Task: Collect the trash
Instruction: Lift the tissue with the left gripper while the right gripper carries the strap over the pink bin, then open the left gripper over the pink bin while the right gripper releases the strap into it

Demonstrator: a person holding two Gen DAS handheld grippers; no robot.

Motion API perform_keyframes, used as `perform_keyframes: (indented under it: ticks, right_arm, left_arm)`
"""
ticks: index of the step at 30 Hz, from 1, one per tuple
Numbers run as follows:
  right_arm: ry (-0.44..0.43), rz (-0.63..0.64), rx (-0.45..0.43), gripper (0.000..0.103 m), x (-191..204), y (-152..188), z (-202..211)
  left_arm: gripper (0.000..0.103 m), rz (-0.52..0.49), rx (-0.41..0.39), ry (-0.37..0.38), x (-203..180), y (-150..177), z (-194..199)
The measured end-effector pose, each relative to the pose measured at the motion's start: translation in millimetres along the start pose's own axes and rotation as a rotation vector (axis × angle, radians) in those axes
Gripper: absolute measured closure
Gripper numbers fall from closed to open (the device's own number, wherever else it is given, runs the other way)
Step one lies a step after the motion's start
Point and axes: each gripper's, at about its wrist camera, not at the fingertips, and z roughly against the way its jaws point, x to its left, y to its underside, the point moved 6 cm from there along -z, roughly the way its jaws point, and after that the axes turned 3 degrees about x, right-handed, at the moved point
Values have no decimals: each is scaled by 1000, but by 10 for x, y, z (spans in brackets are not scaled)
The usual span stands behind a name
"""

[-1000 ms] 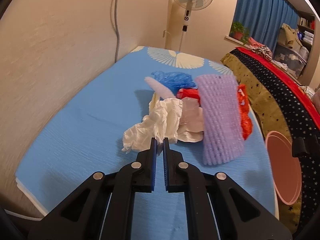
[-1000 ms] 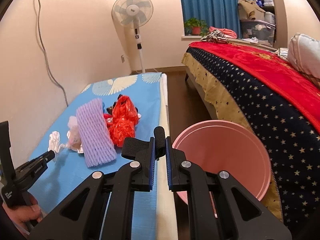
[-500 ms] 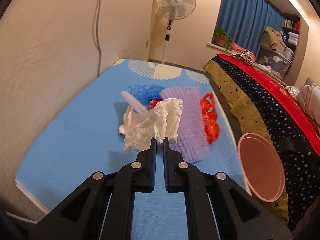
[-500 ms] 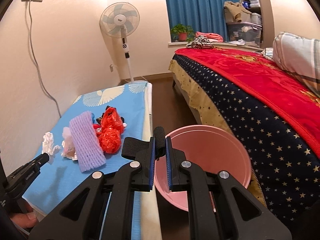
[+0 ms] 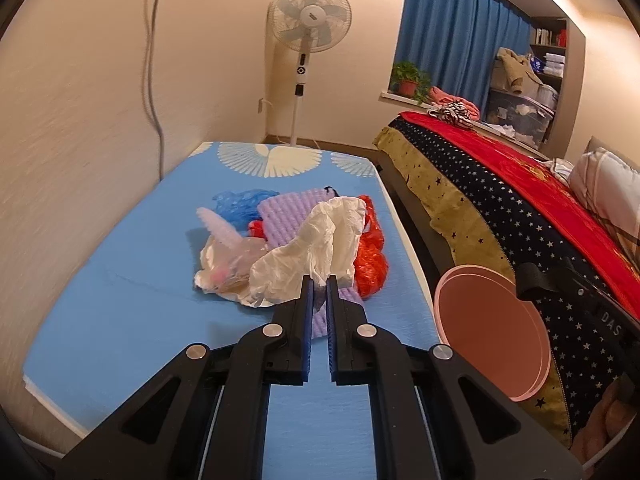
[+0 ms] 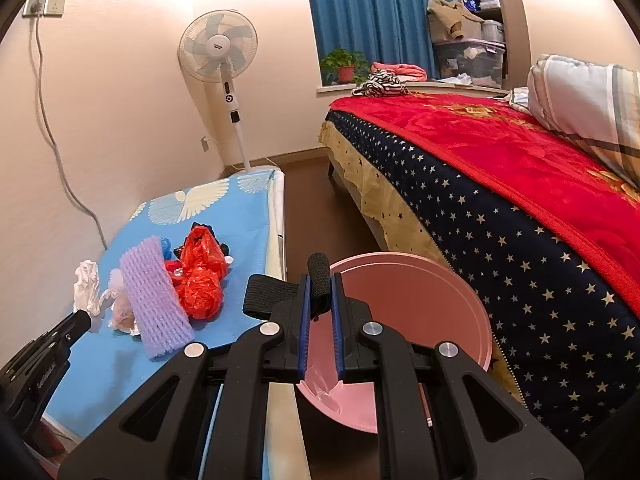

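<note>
A standing fan (image 5: 308, 32) is at the far end of the blue mat (image 5: 132, 300), near the wall, and a grey cable (image 5: 152, 80) hangs down the wall on the left. To the right of the mat is a narrow strip of floor, then a bed with a starry cover (image 6: 500, 216) and a red blanket (image 6: 520, 136). A blue curtain (image 6: 372, 12) and a potted plant (image 6: 344, 66) are at the window behind.

On the mat lies a heap of trash: a purple foam net (image 6: 154, 300), a red plastic bag (image 6: 200, 276) just beside it on the right, a blue bag (image 5: 240, 204) at the far side and a clear crumpled bag (image 5: 228, 260) on the left. The purple net is long and flat; in the right wrist view its long axis runs from far to near along the mat. This heap lies right behind the lifted piece in the left wrist view.

The left gripper (image 5: 319, 286) is closed on a white crumpled plastic bag (image 5: 316, 248); the bag stands up from the tips, above the heap, and leans to the right. The right gripper (image 6: 319, 292) is closed on a black strap (image 6: 318, 280) fixed at the rim of a pink basin (image 6: 440, 300). The basin is held beside the mat edge, between mat and bed, its mouth tilted toward the mat
</note>
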Motion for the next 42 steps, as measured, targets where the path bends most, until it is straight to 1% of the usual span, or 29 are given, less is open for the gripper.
perform_keyframes:
  ticks: [5, 8, 15, 20, 25, 31, 35, 39, 42]
  right_arm:
    - [33, -21, -4, 93, -79, 17, -54]
    - [62, -35, -5, 93, -166, 14, -102]
    - [126, -67, -1, 93, -339, 28, -214]
    - [158, -78, 6, 93, -399, 29, -288]
    - [202, -85, 10, 93, -524, 35, -338]
    - [251, -116, 17, 93, -786, 33, -355]
    - [265, -123, 16, 92, -862, 31, -343]
    - [271, -130, 18, 92, -916, 21, -323]
    - [281, -131, 4, 92, -972, -22, -291]
  left_arm:
    - [97, -36, -15, 24, -115, -13, -45]
    - [97, -36, -15, 44, -168, -23, -84]
    - [97, -50, -12, 111, -381, -32, -189]
    - [97, -98, -35, 201, -672, -52, -240]
    - [97, -127, -33, 286, -941, -68, -323]
    - [97, -146, -8, 350, -1142, -51, -452]
    - [97, -157, 12, 386, -1259, -42, -545]
    - [97, -143, 41, 443, -1379, -41, -641]
    - [97, -138, 52, 482, -1479, -50, -678]
